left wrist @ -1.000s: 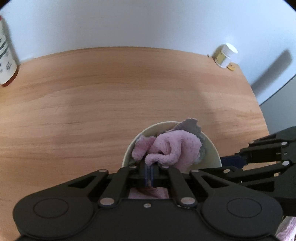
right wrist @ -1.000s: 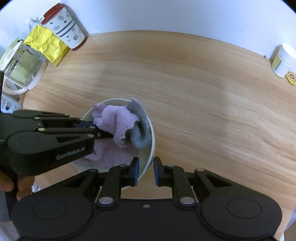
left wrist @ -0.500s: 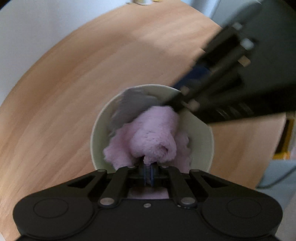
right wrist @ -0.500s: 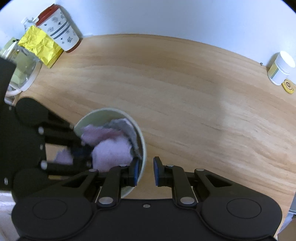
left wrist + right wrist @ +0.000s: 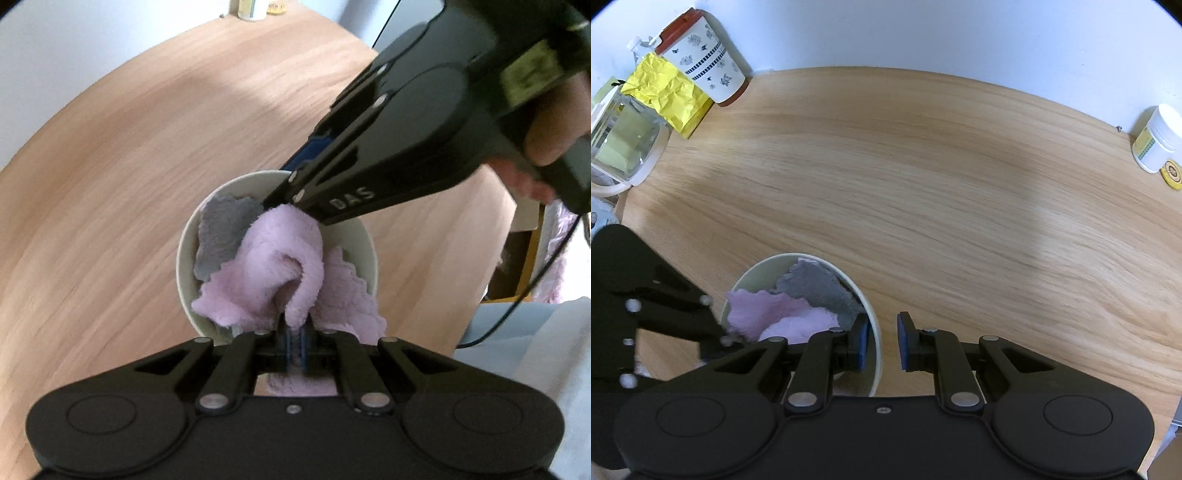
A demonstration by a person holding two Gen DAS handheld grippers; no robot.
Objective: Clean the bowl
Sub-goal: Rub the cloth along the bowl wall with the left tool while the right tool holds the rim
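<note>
Left wrist view shows the left claw [image 5: 293, 341] pinched tight on a fold of the pink-and-grey cloth [image 5: 284, 254], which fills the pale bowl [image 5: 184, 258] at the lower centre of the frame. The right claw [image 5: 280, 192] comes in from the upper right and meets the bowl's far rim. In the right wrist view that right claw [image 5: 882, 341] straddles the rim, one pad inside the bowl [image 5: 877, 350] and one outside, closed most of the way; whether the pads actually press the wall is hard to tell, since a gap shows on the outer side.

That uncertain hold is the main risk. If the rim is only loosely held, a hard wipe could drag the bowl across the wooden desk [image 5: 960, 184] or tip it toward the near edge, which looks close in the left wrist view. The cloth [image 5: 783, 314] is bunched into a lump, so it may ride over the inner wall and leave patches untouched. A corner already hangs over the near rim, and a pull could lift the whole cloth out. The two claws also work very near each other inside the bowl, so a wide sweep could knock one against the other.
</note>
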